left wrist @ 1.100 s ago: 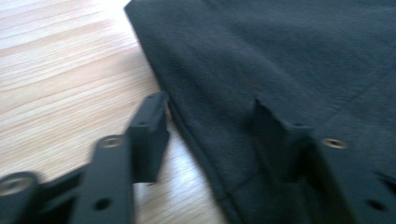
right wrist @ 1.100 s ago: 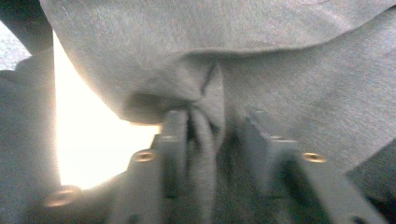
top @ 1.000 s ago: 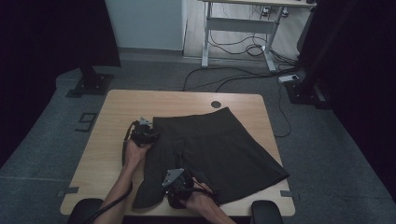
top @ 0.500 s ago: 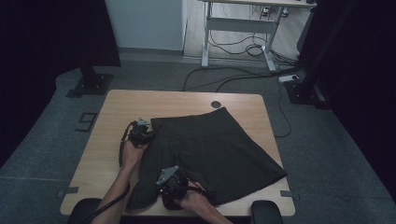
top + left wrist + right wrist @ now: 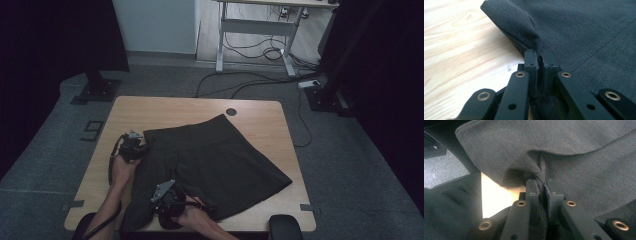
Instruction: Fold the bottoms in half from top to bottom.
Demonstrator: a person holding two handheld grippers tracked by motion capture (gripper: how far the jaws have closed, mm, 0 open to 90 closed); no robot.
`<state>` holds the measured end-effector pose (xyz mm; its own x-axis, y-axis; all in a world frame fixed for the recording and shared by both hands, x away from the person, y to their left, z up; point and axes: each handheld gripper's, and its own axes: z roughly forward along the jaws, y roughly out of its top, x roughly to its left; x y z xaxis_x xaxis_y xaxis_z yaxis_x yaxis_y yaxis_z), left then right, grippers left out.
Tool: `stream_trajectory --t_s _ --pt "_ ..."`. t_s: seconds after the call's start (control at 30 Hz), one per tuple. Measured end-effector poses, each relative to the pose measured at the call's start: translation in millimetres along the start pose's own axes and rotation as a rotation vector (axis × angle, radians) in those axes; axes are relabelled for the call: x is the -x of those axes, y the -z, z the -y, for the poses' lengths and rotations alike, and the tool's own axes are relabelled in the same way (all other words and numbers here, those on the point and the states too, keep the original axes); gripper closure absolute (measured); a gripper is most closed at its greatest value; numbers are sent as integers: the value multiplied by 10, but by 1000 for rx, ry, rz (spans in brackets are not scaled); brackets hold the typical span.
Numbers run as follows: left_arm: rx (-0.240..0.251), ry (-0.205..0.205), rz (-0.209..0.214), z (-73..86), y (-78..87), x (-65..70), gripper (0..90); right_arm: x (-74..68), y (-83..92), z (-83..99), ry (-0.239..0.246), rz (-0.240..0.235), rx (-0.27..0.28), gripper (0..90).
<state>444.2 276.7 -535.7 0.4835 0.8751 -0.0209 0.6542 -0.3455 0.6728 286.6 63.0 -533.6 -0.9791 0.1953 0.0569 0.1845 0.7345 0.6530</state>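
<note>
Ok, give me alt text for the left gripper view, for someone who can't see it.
The left gripper is shut on a pinched fold at the edge of a dark grey skirt, seen close up along its two black jaws. The fabric spreads across the upper right, with a stitched seam running through it. A light wooden table fills the left side.

Readable text: none on any surface in these views.
Dark skirt (image 5: 215, 160): plain cloth and stitched seams, no tag or print in sight.
Wooden table (image 5: 170, 110): bare grain, no label or marking.
Left gripper (image 5: 540, 58): black jaws with brass rivets, no lettering or numbers.
Right gripper (image 5: 541, 183): the same, no brand or sign.
Floor plate (image 5: 92, 130) beyond the table: dark squares, too small and dim to tell whether they carry writing.
</note>
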Motion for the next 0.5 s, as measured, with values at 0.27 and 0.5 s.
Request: stream_trajectory --t_s 0.27,0.5 --pt "10 7 -26 -5 168 -26 852 -106 59 -51 12 -17 20 843" --pt "86 -27 -22 -359 421 91 856 -82 510 -175 11 19 102 847"
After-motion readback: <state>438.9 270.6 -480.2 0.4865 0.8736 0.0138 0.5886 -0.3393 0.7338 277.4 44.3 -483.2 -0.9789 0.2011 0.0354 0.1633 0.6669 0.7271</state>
